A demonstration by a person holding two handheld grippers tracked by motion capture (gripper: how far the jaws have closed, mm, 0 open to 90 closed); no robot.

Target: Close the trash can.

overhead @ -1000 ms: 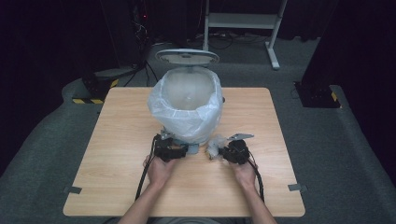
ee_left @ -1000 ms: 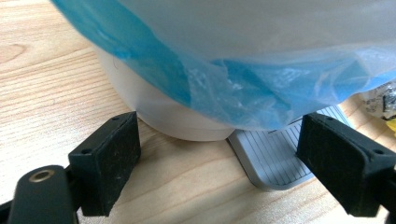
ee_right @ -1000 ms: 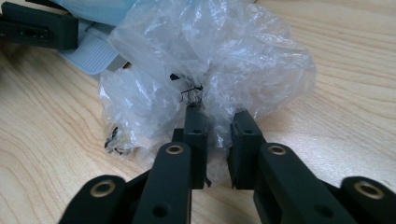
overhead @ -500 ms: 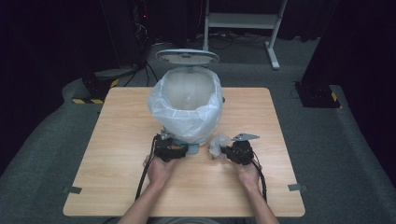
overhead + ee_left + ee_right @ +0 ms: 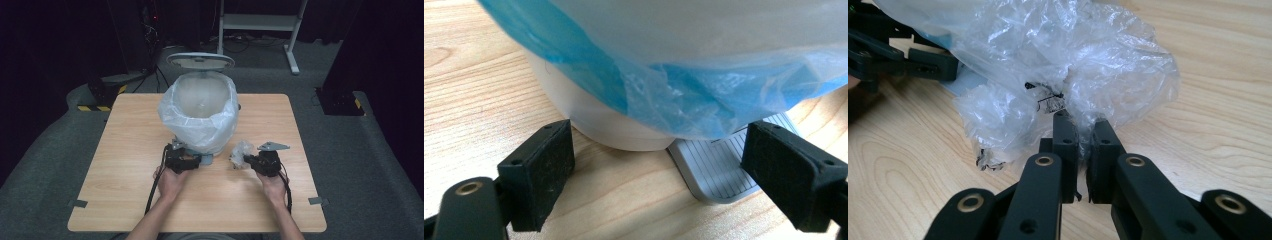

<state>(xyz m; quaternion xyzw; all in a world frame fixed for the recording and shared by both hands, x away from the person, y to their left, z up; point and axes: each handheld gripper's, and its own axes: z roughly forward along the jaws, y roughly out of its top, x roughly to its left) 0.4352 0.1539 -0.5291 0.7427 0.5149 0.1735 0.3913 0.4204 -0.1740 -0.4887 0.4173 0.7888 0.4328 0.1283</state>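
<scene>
right tongs (image 5: 1079,150) clenched on crumpled clear plastic (image 5: 1068,65), left tongs (image 5: 674,175) released by bin (image 5: 202,112)

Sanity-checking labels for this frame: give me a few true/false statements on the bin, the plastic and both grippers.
1. The right gripper is shut on the crumpled clear plastic. True.
2. The pedal bin has its lid down. False: the lid stands open.
3. The left gripper is clamped on the foot pedal. False: its jaws stand wide apart before the bin's base.
4. A plastic liner is folded over the bin's rim. True.
</scene>
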